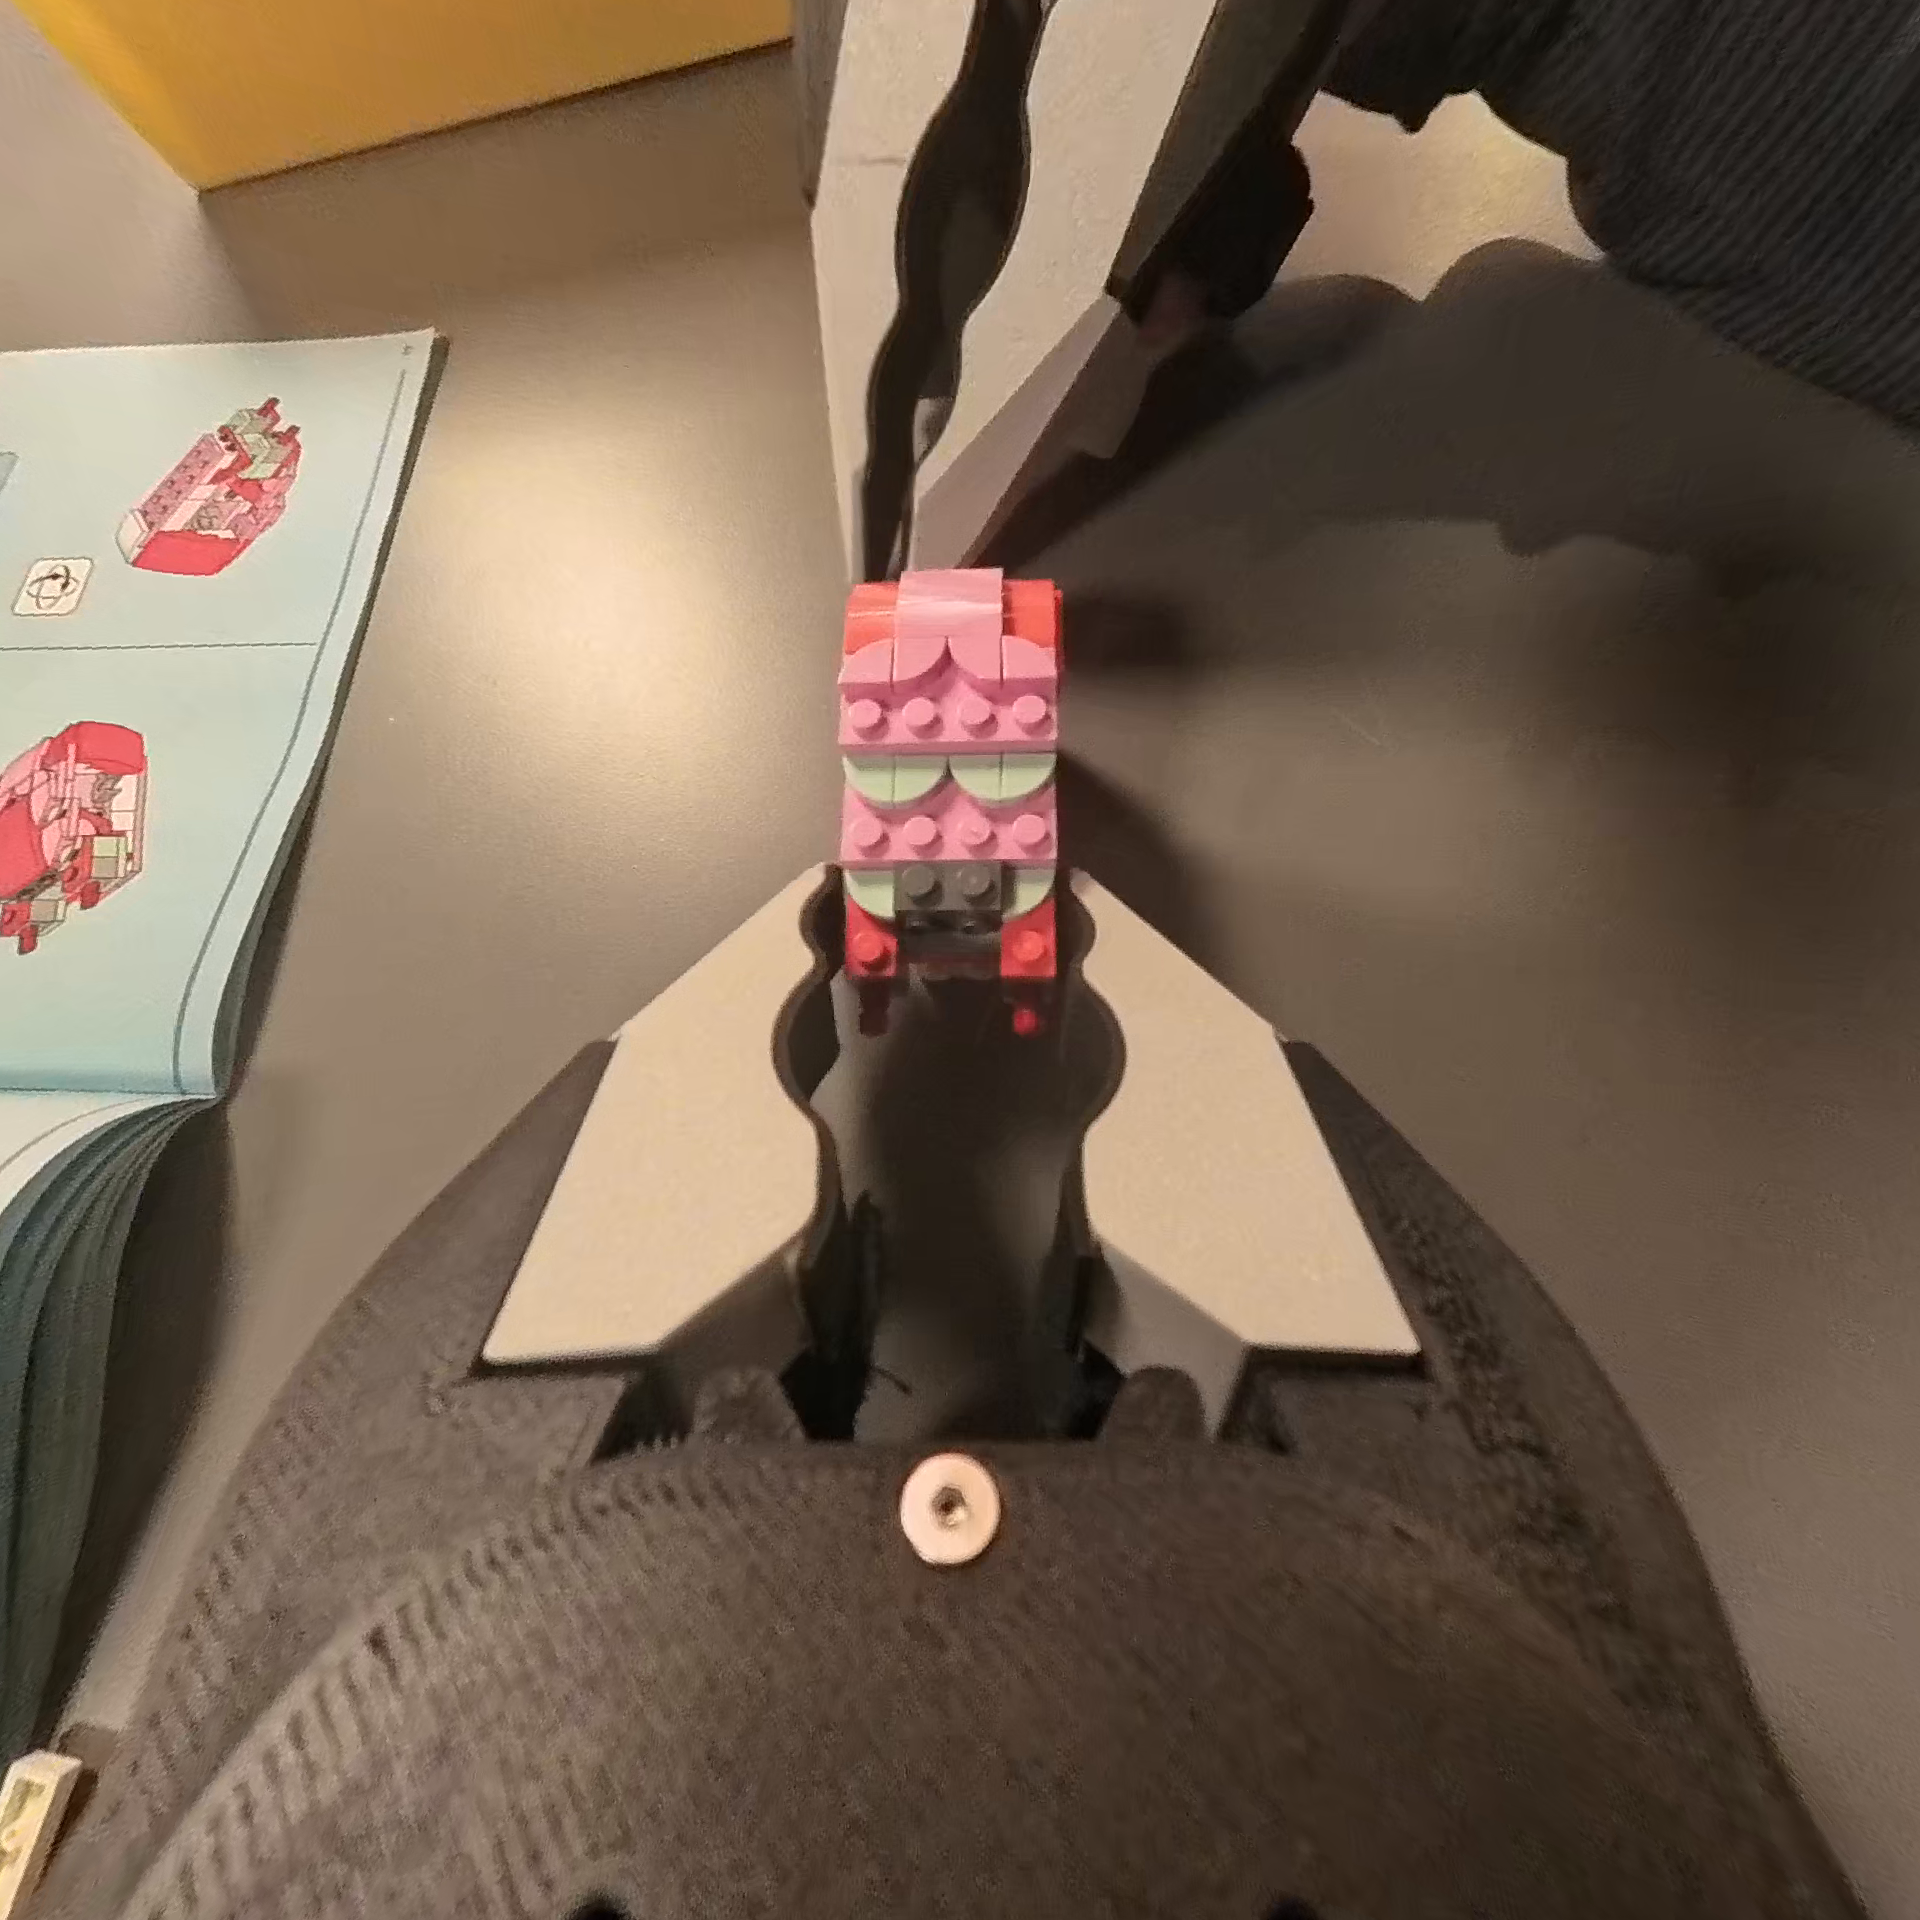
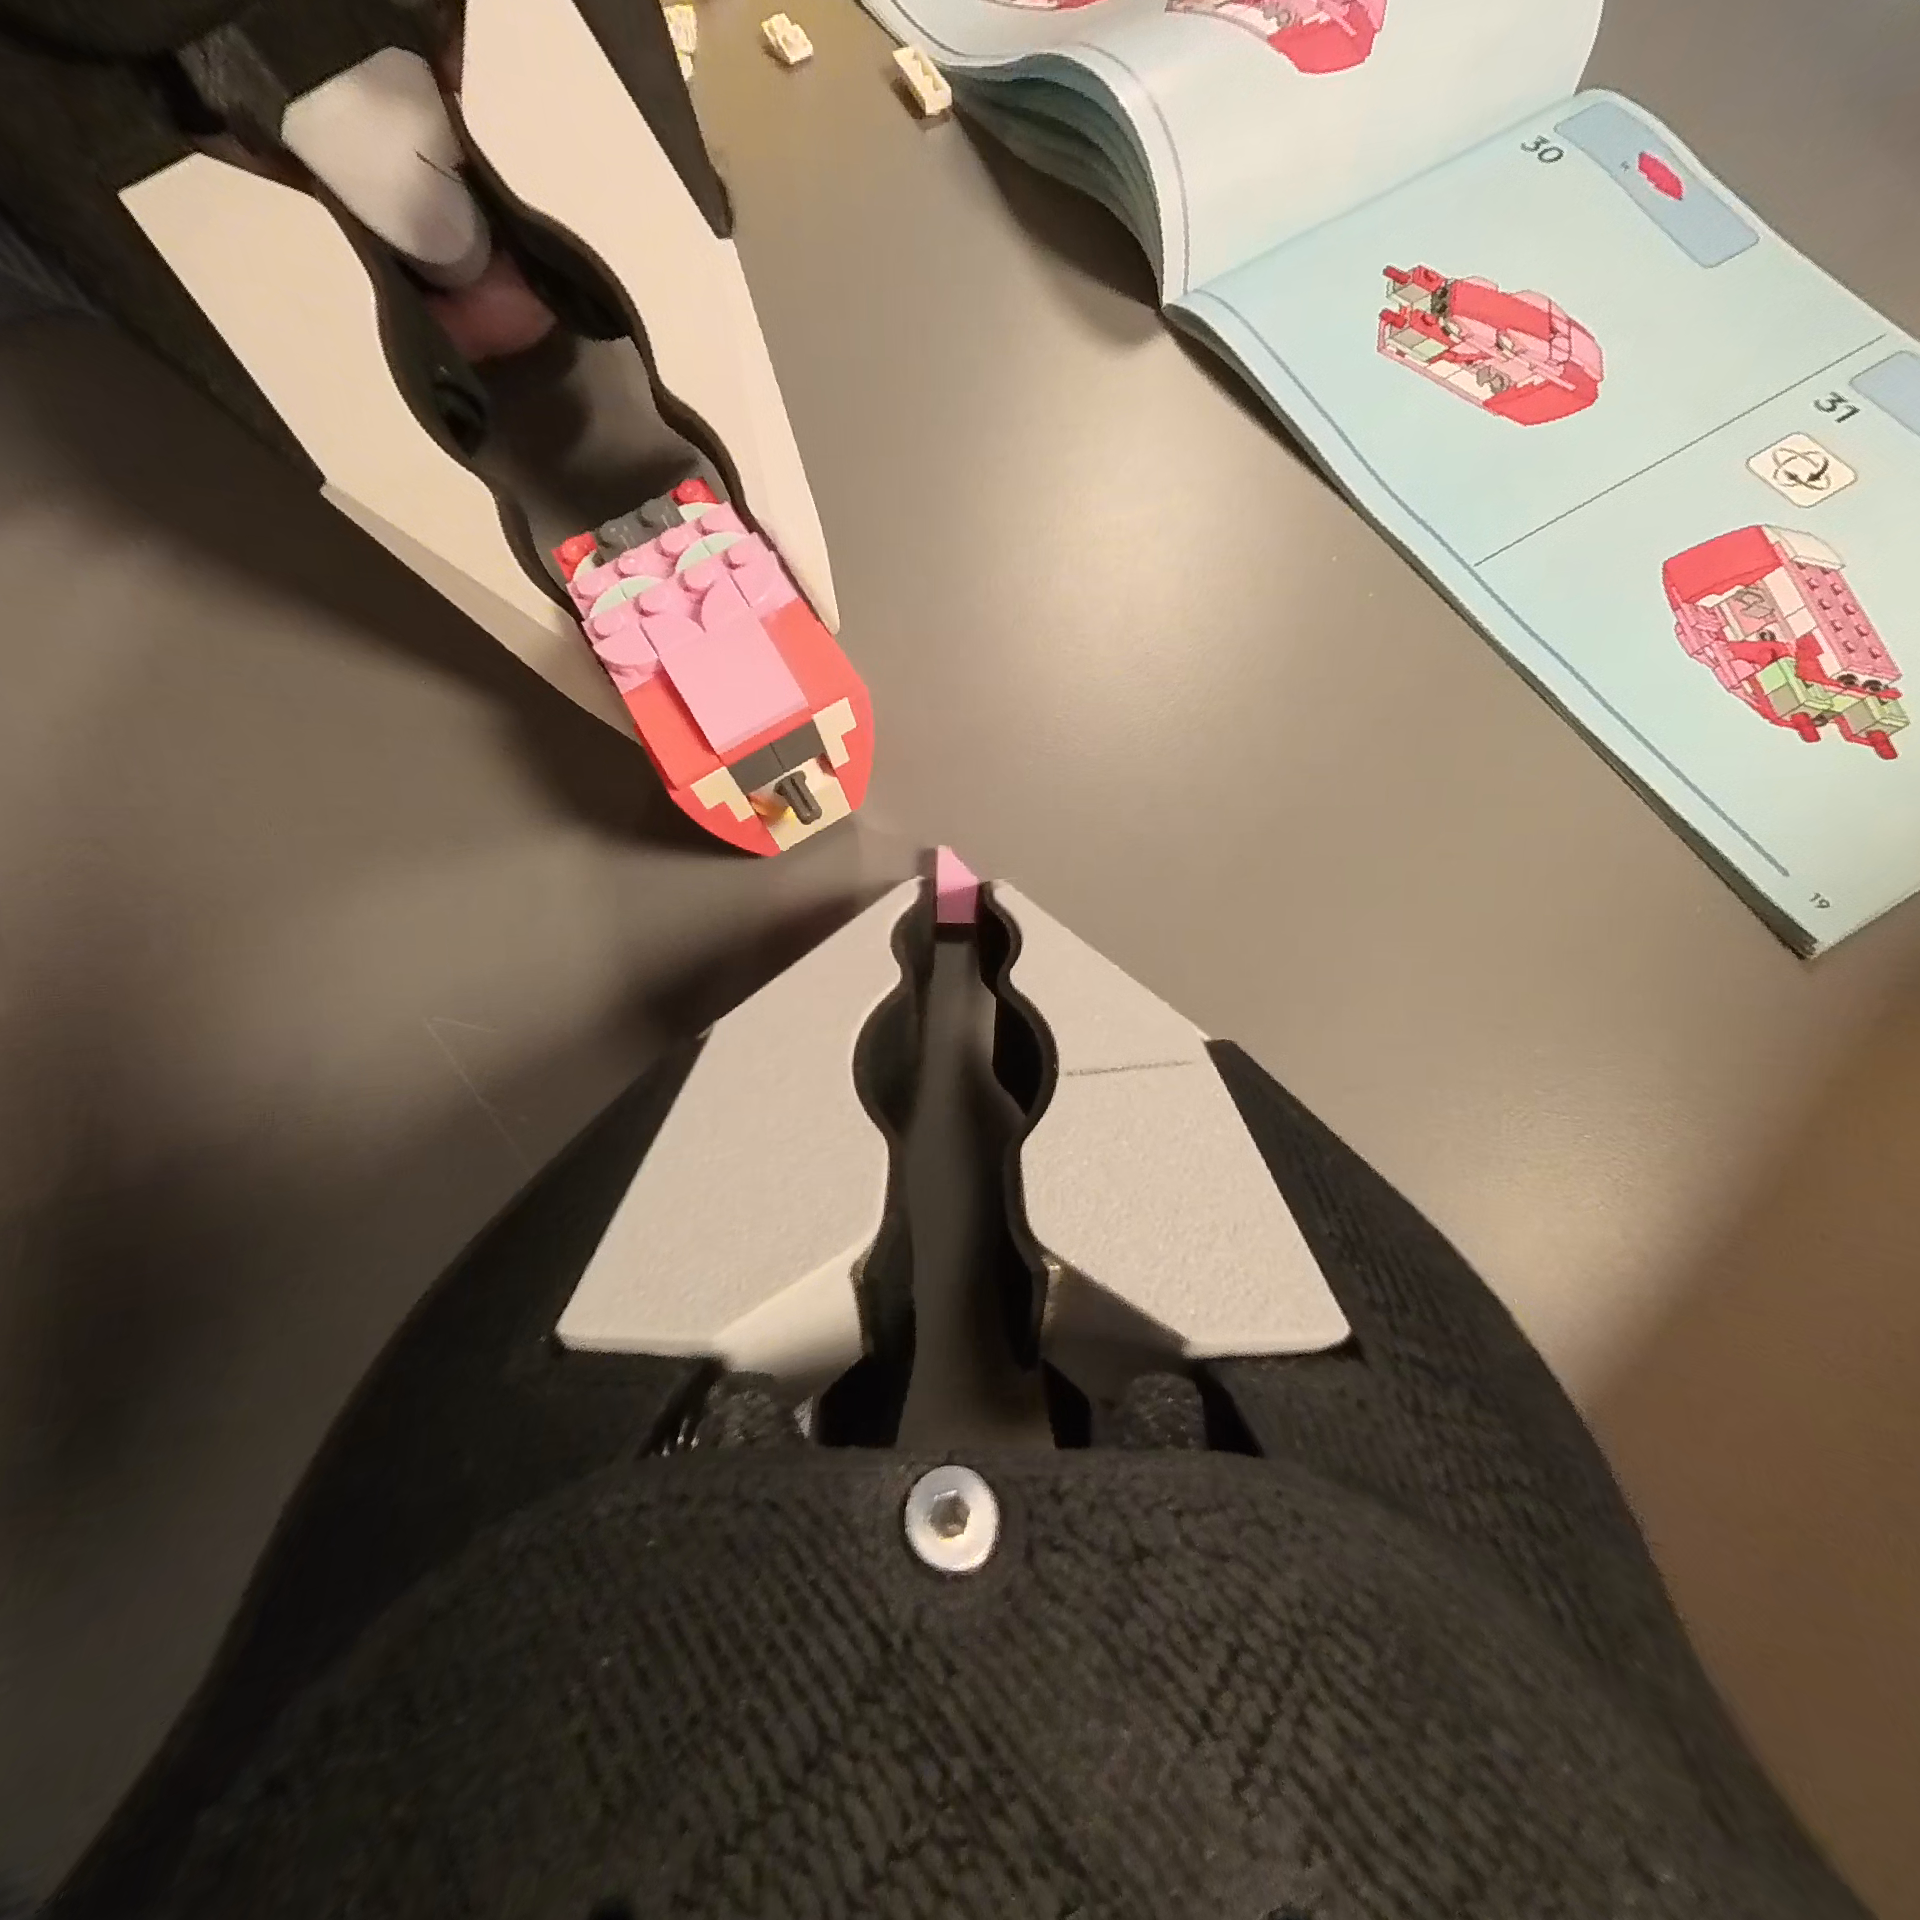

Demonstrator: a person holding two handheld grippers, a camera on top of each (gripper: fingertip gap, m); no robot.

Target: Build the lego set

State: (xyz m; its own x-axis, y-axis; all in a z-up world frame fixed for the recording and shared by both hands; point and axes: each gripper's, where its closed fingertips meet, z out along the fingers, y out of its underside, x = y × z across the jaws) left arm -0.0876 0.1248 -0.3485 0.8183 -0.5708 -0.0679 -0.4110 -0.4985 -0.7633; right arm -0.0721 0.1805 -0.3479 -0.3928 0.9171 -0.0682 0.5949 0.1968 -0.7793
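Dark table (image 2: 1143, 644); open instr. booklet (image 2: 1507, 436) on it, far side. L gripper (image 1: 951, 925) jaws pinch rear of red/pink brick model (image 1: 951, 758). R gripper (image 2: 956, 899) jaws pinch sm. pink brick (image 2: 954, 888), just beside model's nose.

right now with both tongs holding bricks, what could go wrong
1. The small pink brick is pinched only at the very tips of the right tongs; a twist might flick it out.
2. The left tongs grip the pink-and-red brick model by its rear end alone, so pushing on its front might lever it loose.
3. The open pale-blue instruction booklet lies close by and could get bumped.
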